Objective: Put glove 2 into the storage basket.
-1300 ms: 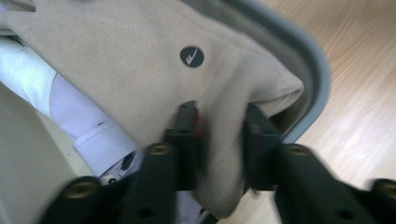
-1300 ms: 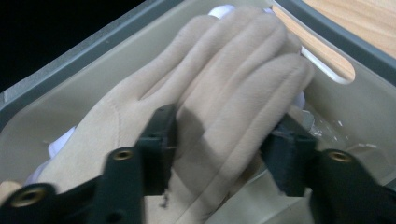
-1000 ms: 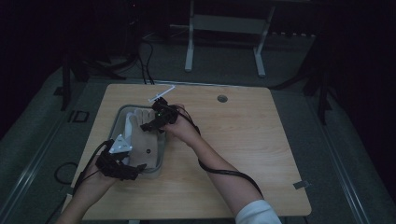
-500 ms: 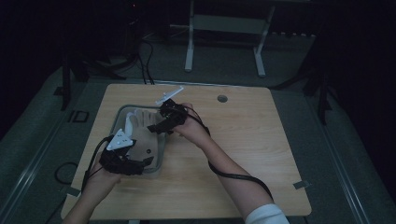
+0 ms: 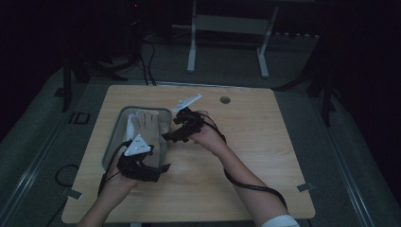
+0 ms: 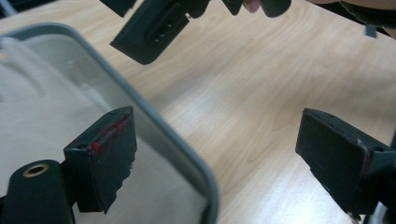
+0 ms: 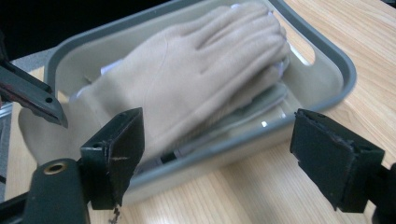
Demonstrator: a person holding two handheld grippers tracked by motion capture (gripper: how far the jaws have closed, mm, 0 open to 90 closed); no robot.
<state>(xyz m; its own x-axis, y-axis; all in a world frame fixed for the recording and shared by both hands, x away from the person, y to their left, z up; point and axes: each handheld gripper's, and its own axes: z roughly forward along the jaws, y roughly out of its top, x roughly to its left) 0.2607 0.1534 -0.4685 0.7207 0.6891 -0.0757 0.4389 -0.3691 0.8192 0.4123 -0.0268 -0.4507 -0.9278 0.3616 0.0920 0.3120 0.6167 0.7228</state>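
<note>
Wooden table, grey tray, beige glove.

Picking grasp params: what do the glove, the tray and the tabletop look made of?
Glove: soft beige knit or fleece, matte, with stitched seams; exact fabric unclear.
Tray: grey, probably moulded plastic, smooth with a slight sheen and rounded rim.
Tabletop: light wood-grain surface, smooth, likely laminate rather than solid wood.
</note>
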